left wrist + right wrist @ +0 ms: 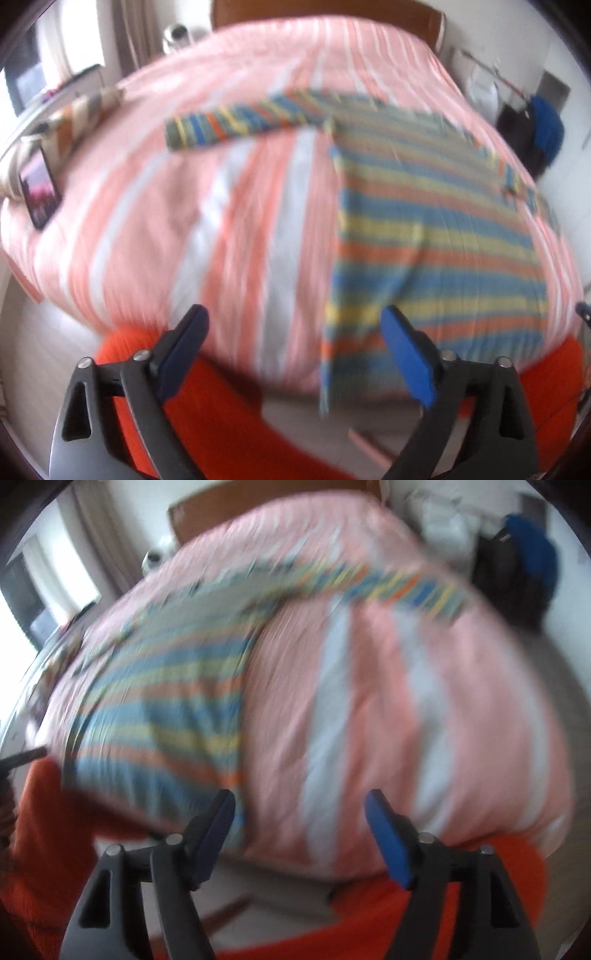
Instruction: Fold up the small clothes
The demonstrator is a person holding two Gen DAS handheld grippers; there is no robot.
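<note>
The striped shirt (424, 221) lies flat and unfolded on the bed (184, 206), sleeves out; the left gripper (295, 350) and right gripper (299, 834) hover apart, empty.

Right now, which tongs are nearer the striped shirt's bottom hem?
Right, though it's close. The right tongs have the striped shirt hem just ahead of one finger; the left tongs hang slightly farther back from it.
</note>
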